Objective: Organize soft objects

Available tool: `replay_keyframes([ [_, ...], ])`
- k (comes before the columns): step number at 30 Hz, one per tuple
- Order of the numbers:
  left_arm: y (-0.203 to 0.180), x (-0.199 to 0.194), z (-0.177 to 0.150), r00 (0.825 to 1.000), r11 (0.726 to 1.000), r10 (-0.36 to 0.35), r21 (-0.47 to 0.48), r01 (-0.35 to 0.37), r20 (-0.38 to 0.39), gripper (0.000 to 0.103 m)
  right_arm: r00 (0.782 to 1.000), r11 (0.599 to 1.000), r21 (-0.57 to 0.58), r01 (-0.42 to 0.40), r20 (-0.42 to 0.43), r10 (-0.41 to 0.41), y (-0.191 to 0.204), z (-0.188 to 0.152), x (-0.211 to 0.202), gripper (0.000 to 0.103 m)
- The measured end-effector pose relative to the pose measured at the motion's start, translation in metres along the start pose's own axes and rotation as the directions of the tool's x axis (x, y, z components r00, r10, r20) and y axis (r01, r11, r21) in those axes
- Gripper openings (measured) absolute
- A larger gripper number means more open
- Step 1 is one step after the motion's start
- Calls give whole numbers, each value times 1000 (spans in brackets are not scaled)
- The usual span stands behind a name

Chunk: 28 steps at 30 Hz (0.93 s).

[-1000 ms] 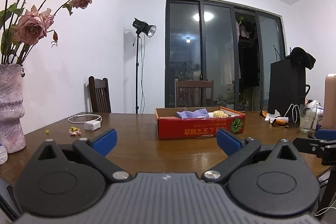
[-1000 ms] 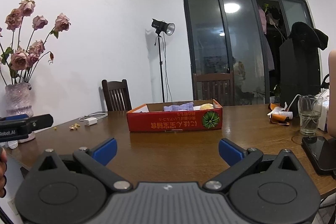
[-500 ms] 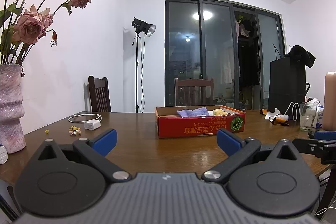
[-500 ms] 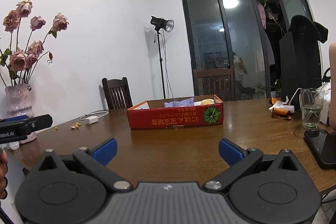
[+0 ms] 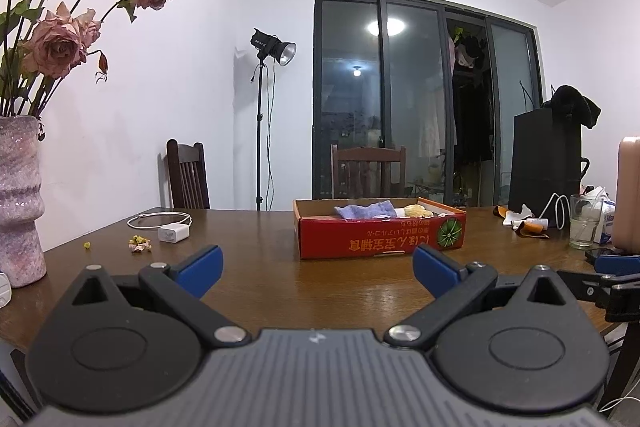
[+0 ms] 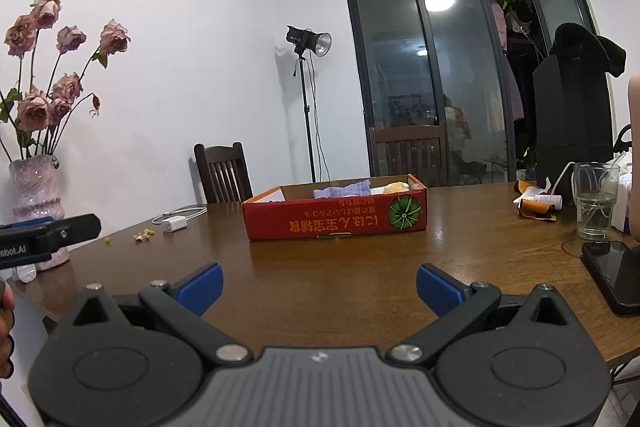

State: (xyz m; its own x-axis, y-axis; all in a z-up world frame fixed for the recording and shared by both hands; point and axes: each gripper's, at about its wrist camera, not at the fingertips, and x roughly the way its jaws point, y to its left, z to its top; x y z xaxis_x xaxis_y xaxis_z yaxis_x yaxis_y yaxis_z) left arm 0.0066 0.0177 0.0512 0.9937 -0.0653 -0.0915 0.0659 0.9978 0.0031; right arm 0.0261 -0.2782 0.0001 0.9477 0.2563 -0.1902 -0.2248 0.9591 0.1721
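A: Where do our soft things lie?

B: In the shallow red cardboard box (image 5: 380, 235) straight ahead, far side of the brown wooden table (image 5: 340, 291): a lavender cloth (image 5: 366, 209), a yellow plush lump (image 5: 417, 211) to its right.

A: Its long axis?

B: Left to right across us. Neither of our grippers looks clearly nearer.

A: Fingers?

B: Left gripper (image 5: 318, 266) and right gripper (image 6: 319, 285) spread wide, holding nothing.

A: Any writing?

B: Yellow upside-down characters on the box, unreadable to us; "obot.AI" on the left gripper's side in the right view.
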Motion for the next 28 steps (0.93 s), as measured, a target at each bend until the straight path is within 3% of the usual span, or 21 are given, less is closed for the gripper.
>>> replay_keyframes([
  [21,3,4,2,999,1000,-21,-16,20,-25,103,1000,1000,6,-1,-1,1,0,-3,1,103],
  [28,-1,0,-2,1000,1000,-27,17,27,6,103,1000,1000,6,-4,0,4,1,-2,1,103],
])
